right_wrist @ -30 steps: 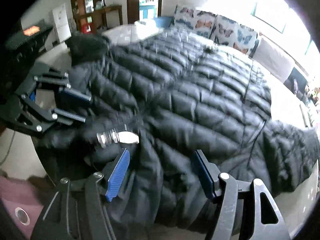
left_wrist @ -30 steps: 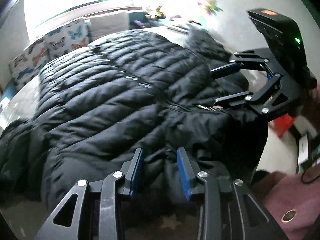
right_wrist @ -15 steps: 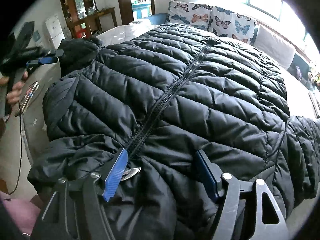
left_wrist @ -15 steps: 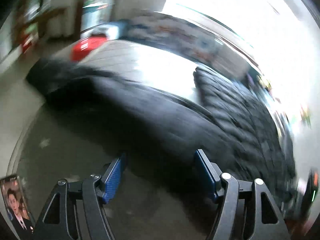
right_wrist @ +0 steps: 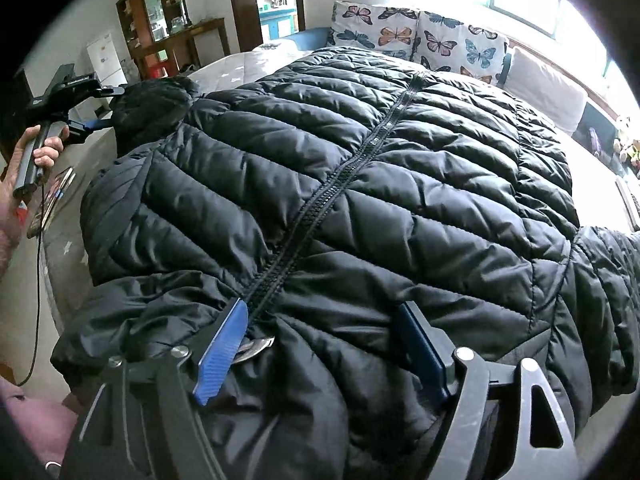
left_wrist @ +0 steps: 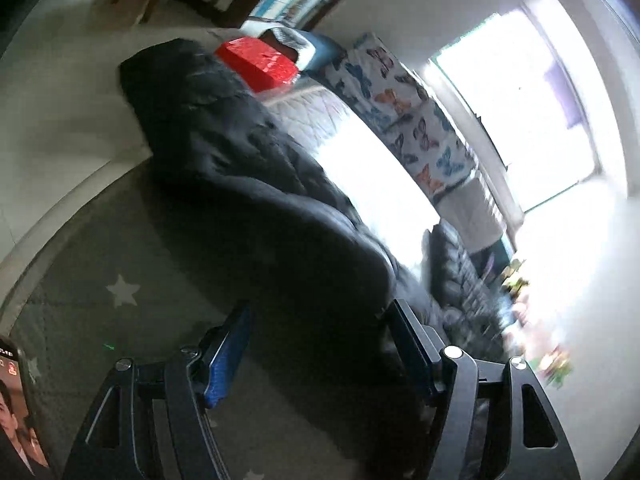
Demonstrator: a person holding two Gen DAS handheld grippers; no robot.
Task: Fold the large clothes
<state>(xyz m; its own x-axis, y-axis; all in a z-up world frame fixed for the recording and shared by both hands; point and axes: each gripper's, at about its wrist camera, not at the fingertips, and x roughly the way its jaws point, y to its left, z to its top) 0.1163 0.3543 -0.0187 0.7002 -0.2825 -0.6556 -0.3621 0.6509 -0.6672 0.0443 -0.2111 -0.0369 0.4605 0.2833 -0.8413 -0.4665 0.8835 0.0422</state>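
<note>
A black quilted puffer jacket (right_wrist: 360,184) lies spread on the bed, its zipper (right_wrist: 332,196) running away from me. My right gripper (right_wrist: 324,348) hovers low over the near hem. Its jaws are opening, with bunched hem fabric and a silver zipper pull (right_wrist: 256,346) between the blue pads, which do not press. At the far left a hand holds my left gripper (right_wrist: 86,126) beside the jacket's dark hood end (right_wrist: 152,108). In the left wrist view the left gripper (left_wrist: 320,348) stands open over the edge of that dark padded part (left_wrist: 248,184); nothing is gripped.
The grey star-patterned bed cover (left_wrist: 120,292) shows beside the jacket. A phone (left_wrist: 16,420) lies at its near left edge with a cable. A red box (left_wrist: 256,64) and butterfly cushions (right_wrist: 440,44) sit at the far end. Wooden shelves (right_wrist: 168,20) stand at the back left.
The left gripper has let go near the hem, swung far left towards the hood end, rolled and opened. The right gripper stayed at the hem, sank slightly and spread its jaws wider.
</note>
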